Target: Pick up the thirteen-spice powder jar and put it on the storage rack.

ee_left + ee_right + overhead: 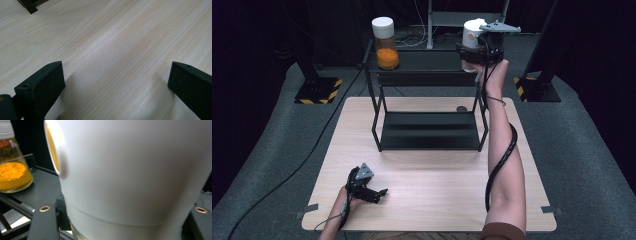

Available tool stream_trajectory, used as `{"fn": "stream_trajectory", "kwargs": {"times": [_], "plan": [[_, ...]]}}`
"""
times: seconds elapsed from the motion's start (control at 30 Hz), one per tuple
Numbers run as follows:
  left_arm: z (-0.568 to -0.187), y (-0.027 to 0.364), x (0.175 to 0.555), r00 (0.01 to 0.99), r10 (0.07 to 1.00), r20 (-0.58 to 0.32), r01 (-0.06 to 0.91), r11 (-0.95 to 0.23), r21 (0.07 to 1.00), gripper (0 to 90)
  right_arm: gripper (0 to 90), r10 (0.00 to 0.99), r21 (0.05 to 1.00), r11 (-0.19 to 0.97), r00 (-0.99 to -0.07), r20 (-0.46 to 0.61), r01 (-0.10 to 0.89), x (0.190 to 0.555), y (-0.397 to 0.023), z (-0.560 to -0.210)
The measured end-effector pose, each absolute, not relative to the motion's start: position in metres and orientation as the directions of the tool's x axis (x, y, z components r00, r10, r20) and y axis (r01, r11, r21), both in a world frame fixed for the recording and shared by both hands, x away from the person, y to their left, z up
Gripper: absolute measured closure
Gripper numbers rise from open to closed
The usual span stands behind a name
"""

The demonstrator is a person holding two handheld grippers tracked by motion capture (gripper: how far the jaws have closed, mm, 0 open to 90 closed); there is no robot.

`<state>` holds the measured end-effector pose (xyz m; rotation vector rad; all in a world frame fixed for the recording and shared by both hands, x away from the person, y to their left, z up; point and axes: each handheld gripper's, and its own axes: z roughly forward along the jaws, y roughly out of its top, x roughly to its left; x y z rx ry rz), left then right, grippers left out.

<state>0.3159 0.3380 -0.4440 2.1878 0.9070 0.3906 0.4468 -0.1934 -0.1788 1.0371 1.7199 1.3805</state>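
Observation:
My right gripper point(473, 56) is raised over the right end of the black rack's top shelf point(422, 61), shut on a white jar point(471, 35). In the right gripper view the white jar point(135, 170) sits between the two black jaws, with a round yellow mark on its left side. A clear jar of orange powder with a white lid point(385, 44) stands on the left of the top shelf point(42, 187), also seen as the orange jar point(12, 170). My left gripper point(382, 192) rests low on the wooden table point(432, 185), jaws wide apart with only bare table point(117, 62) between them.
The black two-level rack stands at the back of the table, its lower shelf point(429, 131) bare. A small dark round object point(461, 108) lies on the table behind the rack's right leg. Black stand feet with yellow-striped edges point(318, 91) sit on the grey floor.

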Motion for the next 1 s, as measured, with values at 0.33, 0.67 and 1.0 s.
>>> {"fn": "stream_trajectory", "kwargs": {"times": [0.33, 0.67, 1.0], "plan": [[-0.444, 0.338, 0.316, 0.704, 0.71, 0.002, 0.49, -0.488, 0.722, 0.4, 30.2, 0.902, 0.973, 0.117, -0.431, -0.02, 0.2, 0.466, -0.188, -0.173], [-0.444, 0.337, 0.316, 0.704, 0.71, 0.002, 0.491, -0.488, 0.722, 0.4, 30.2, 0.896, 0.969, 0.102, -0.444, 0.01, 0.226, 0.481, -0.191, -0.179], [-0.444, 0.337, 0.316, 0.704, 0.71, 0.002, 0.49, -0.488, 0.722, 0.4, 30.2, 0.885, 0.964, 0.14, -0.465, -0.02, 0.226, 0.482, -0.195, -0.178]]}}
